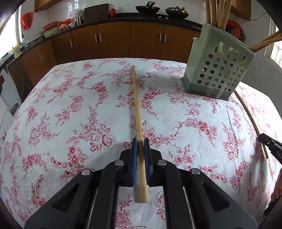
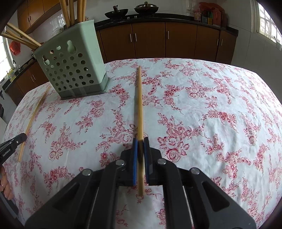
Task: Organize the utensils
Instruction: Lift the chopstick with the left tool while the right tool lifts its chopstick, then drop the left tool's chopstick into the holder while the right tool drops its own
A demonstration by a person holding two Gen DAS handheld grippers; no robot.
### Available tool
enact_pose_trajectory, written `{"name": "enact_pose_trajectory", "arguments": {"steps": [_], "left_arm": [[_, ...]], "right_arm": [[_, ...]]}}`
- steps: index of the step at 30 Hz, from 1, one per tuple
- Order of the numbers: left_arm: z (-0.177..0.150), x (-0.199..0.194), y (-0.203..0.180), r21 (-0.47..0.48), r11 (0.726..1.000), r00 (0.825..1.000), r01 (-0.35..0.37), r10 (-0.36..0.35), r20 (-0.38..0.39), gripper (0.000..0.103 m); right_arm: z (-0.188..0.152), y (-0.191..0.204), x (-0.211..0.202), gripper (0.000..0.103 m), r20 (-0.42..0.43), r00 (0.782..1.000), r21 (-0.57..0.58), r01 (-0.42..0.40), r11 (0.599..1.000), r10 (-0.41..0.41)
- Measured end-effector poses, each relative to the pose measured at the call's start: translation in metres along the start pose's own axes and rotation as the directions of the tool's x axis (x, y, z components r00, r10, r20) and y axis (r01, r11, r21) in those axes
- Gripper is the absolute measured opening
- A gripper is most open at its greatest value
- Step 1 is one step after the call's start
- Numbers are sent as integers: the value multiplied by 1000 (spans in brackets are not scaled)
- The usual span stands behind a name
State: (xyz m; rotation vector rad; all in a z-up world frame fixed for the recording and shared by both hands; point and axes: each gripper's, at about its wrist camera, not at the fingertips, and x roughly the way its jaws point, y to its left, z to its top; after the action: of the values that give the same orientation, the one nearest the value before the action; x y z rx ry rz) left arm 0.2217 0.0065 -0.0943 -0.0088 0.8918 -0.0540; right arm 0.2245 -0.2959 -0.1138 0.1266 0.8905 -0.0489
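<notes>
Bamboo chopstick (image 1: 137, 105) clamped between the blue pads of the left gripper (image 1: 140, 142), jaws narrow and closed on it. Stick runs forward from the jaws over the floral tablecloth (image 1: 70, 109); its butt end sticks out behind the pads. Can't tell whether the far tip touches the cloth.

Right gripper (image 2: 140, 141) same state: jaws pinched on a second chopstick (image 2: 139, 98), which points forward across the cloth, butt end showing behind the pads.

Each stick also shows at the edge of the other camera, held by the other black gripper: right one at the right edge of the left view, left one at the left edge of the right view.

Green perforated utensil holder (image 1: 218, 65) stands upright on the table, between the two grippers and further back, well apart from both. Several chopsticks (image 1: 217, 12) already stand in it, some leaning out sideways.

Behind the table: brown cabinets (image 1: 114, 40), dark countertop, two woks (image 1: 147, 8).
</notes>
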Motion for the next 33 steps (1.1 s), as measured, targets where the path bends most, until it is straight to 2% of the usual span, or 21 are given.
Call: {"name": "enact_pose_trajectory", "arguments": {"steps": [3,8,14,17,23,30,33], "left_arm": [[-1,-5,3,-3,1000,1000,0,0,-5,7],[10,-36,11,-18,1000,997,25,-23,72,7],[34,-85,19,-29,998,976,61,-54,211,7],[45,-102,21,-47,996,964,81,-66,256,7],[61,-125,23,-70,991,939,112,-83,333,7],[69,-135,20,-49,992,929,115,-90,360,7],[71,-145,16,-29,990,920,136,-115,375,7]], "right_arm": [[0,-4,-11,8,21,1000,17,-4,1000,3],[12,-14,-49,8,121,993,35,-9,999,5],[33,-22,-95,8,253,967,55,-17,998,3],[41,-25,-112,8,302,953,65,-29,997,9],[53,-23,-132,8,359,933,55,-40,998,18],[57,-15,-141,8,379,925,33,-52,998,36],[62,-9,-157,8,398,914,11,-92,996,80]]}}
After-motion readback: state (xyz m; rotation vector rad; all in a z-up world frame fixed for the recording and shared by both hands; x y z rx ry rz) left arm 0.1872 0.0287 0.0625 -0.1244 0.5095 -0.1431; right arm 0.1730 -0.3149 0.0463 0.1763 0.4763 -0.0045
